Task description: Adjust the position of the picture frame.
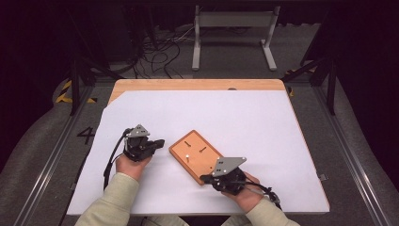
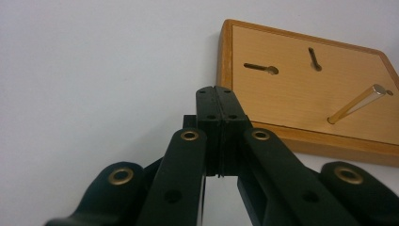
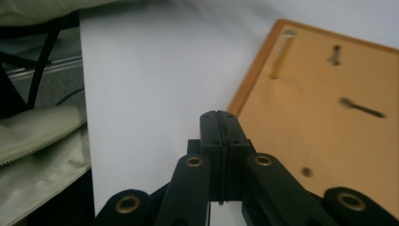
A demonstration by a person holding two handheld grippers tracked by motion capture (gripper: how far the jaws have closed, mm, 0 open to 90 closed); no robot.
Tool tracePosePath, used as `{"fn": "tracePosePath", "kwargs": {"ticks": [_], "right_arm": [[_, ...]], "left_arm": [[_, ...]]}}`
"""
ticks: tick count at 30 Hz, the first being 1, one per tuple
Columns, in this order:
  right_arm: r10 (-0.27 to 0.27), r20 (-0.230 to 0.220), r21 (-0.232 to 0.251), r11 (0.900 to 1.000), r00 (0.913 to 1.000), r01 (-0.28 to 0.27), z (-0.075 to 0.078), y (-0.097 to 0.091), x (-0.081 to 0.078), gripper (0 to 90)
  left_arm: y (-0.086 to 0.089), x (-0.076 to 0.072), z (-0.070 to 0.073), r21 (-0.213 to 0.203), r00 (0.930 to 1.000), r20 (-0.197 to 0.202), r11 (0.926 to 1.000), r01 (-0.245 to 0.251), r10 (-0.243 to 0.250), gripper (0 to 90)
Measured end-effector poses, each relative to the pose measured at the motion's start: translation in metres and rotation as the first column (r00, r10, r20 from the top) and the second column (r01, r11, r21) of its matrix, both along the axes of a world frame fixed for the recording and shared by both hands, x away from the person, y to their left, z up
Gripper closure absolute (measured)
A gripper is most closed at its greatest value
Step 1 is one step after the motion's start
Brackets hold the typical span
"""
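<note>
A small wooden board [image 1: 196, 155] lies at an angle on the white table cover, with a metal peg [image 1: 187, 156] standing upright in it and two dark slots beside the peg. My left gripper [image 1: 161, 141] is just left of the board, jaws pressed together with nothing between them. In the left gripper view the board [image 2: 310, 89] is ahead to the right, its peg [image 2: 357, 103] upright. My right gripper [image 1: 204, 179] sits at the board's near corner, also shut and empty. The right gripper view has the board [image 3: 329, 122] to the right of the right gripper [image 3: 219, 115].
White sheet [image 1: 235, 117] covers most of the wooden table; its far edge [image 1: 197, 84] is bare wood. A pale sleeve [image 3: 37, 136] is at the left of the right gripper view. A metal stand [image 1: 233, 33] and cables lie on the floor beyond.
</note>
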State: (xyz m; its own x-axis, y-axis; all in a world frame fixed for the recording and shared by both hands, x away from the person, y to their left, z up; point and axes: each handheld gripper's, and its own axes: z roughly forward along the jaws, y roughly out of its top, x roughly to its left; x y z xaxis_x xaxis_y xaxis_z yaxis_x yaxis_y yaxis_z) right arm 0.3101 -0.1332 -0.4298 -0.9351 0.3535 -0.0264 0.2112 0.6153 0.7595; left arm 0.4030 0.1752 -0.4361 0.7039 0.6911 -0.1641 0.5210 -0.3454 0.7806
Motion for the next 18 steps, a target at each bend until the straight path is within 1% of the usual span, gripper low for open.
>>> {"fn": "tracePosePath", "kwargs": {"ticks": [3,5,7,9,11,12,16,17,18], "right_arm": [[0.017,-0.027,-0.029,0.9994,0.9995,-0.018,-0.011,0.013,-0.002,90.0],[0.029,-0.028,-0.057,0.9979,0.9992,-0.031,-0.017,0.019,-0.004,90.0],[0.025,-0.024,-0.078,0.9966,0.9994,-0.027,-0.020,0.023,-0.004,90.0],[-0.002,-0.012,-0.107,0.9942,0.9999,0.000,-0.023,0.022,-0.003,90.0],[0.012,-0.029,-0.089,0.9959,0.9995,-0.014,-0.024,0.020,0.000,90.0],[0.017,-0.030,-0.089,0.9959,0.9994,-0.019,-0.024,0.019,0.000,90.0],[0.031,-0.015,-0.110,0.9934,0.9994,-0.033,-0.023,0.017,0.000,90.0],[0.026,-0.008,-0.116,0.9929,0.9996,-0.027,-0.023,0.015,0.001,90.0],[0.008,0.001,-0.128,0.9918,1.0000,-0.008,-0.022,0.012,0.002,90.0]], "left_arm": [[0.001,0.000,0.000,0.001,1.0000,0.005,1.0000,-0.003,0.003,89.6],[0.002,0.000,0.001,0.003,0.9999,0.004,0.9999,-0.010,0.010,89.6],[0.003,0.000,0.001,0.000,1.0000,-0.002,1.0000,-0.008,0.008,89.6],[0.003,0.000,0.000,0.000,1.0000,-0.004,1.0000,-0.008,0.008,89.6],[0.003,0.000,0.001,0.001,1.0000,-0.002,1.0000,-0.008,0.008,89.6],[0.003,0.000,0.001,0.000,1.0000,-0.001,1.0000,-0.008,0.008,89.6],[0.004,0.000,0.001,0.001,1.0000,0.004,1.0000,-0.009,0.009,89.6],[0.004,0.000,0.001,-0.002,0.9999,0.002,0.9999,-0.013,0.013,89.6],[0.004,0.000,0.001,-0.001,0.9999,0.003,1.0000,-0.009,0.009,89.6]]}}
